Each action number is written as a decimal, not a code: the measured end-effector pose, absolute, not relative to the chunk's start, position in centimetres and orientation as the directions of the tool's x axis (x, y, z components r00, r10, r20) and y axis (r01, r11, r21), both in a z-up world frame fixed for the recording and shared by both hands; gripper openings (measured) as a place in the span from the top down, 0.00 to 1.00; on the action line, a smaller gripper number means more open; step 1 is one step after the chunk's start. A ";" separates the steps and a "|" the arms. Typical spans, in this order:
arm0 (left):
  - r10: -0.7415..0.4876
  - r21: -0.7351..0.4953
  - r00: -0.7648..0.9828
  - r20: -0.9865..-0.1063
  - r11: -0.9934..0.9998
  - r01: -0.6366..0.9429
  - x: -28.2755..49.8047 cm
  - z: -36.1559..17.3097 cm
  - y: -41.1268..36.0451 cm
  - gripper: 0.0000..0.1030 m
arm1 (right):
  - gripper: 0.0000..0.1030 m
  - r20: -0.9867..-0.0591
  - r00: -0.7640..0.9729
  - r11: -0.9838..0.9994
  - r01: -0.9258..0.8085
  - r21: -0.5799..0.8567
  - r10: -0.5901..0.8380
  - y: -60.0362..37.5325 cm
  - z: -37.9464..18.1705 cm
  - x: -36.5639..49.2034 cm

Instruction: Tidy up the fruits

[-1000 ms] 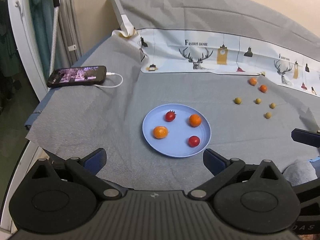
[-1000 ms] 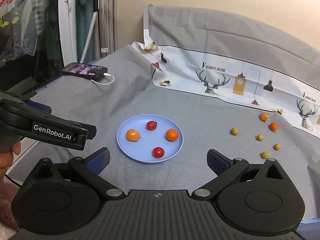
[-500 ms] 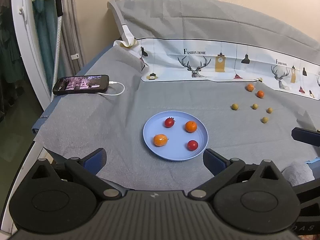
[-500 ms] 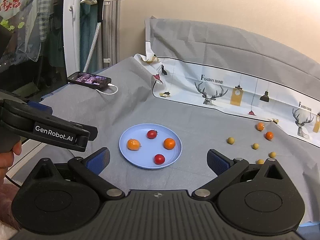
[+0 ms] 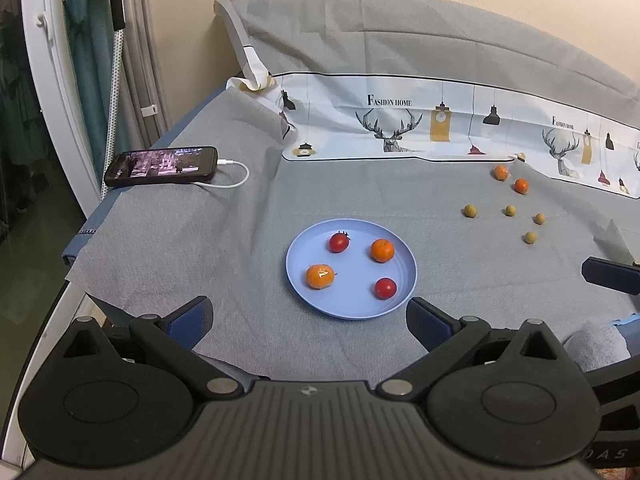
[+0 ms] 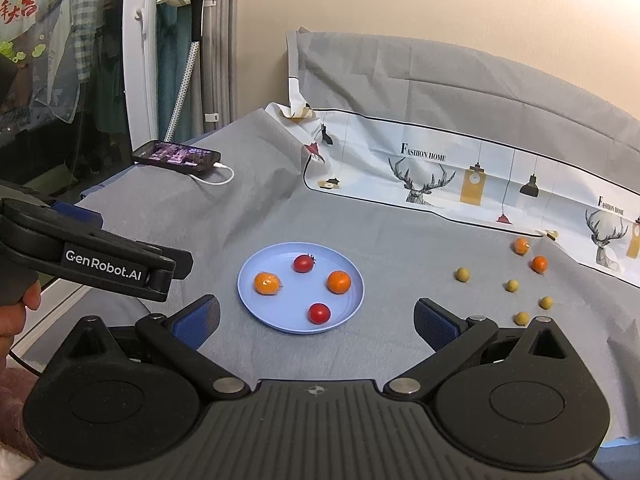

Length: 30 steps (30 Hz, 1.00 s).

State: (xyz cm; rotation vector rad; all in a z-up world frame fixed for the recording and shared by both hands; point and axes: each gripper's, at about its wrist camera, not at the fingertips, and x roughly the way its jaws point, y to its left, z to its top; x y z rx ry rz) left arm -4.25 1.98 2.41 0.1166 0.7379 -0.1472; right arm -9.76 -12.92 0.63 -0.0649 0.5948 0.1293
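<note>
A blue plate (image 5: pixel 352 308) (image 6: pixel 256 300) lies mid-table on grey cloth. On it sit two red tomatoes (image 5: pixel 339 242) (image 6: pixel 319 313) and two oranges (image 5: pixel 382 250) (image 6: pixel 267 283). To the right, loose on the cloth, are two small oranges (image 5: pixel 521 186) (image 6: pixel 539 264) and several small green fruits (image 5: pixel 470 211) (image 6: pixel 462 274). My left gripper (image 5: pixel 310 320) is open and empty, held back from the plate's near edge. My right gripper (image 6: pixel 316 320) is open and empty too, just short of the plate. The left gripper's body (image 6: pixel 100 264) shows at the left of the right wrist view.
A phone (image 5: pixel 162 166) on a white cable lies at the table's far left corner. A printed deer cloth (image 5: pixel 440 128) runs along the back. A garment steamer stand (image 6: pixel 196 40) rises beyond the left edge. A hand (image 6: pixel 16 308) shows at lower left.
Both grippers have drawn back and risen, so the plate and fruits look smaller and farther away. Nothing on the table has moved.
</note>
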 end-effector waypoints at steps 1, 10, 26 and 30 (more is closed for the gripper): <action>-0.093 0.054 0.730 -0.677 0.983 0.175 -4.3 2.4 2.0 0.00 | 0.01 -0.564 0.819 0.990 -0.140 -0.023 0.103 -12.9 0.6 -9.7; -0.091 0.057 0.724 -0.684 0.982 0.178 -3.9 1.9 1.9 0.00 | 0.01 -0.582 0.807 0.990 -0.139 -0.013 0.105 -13.1 0.2 -9.2; -0.070 0.083 0.687 -0.724 0.979 0.187 -1.8 0.4 1.2 0.00 | 0.01 -0.627 0.770 0.992 -0.127 0.025 0.114 -13.9 -1.5 -7.4; -0.061 0.100 0.681 -0.730 0.976 0.194 -1.0 0.1 0.7 0.00 | 0.01 -0.635 0.763 0.992 -0.120 0.037 0.116 -14.2 -2.0 -6.9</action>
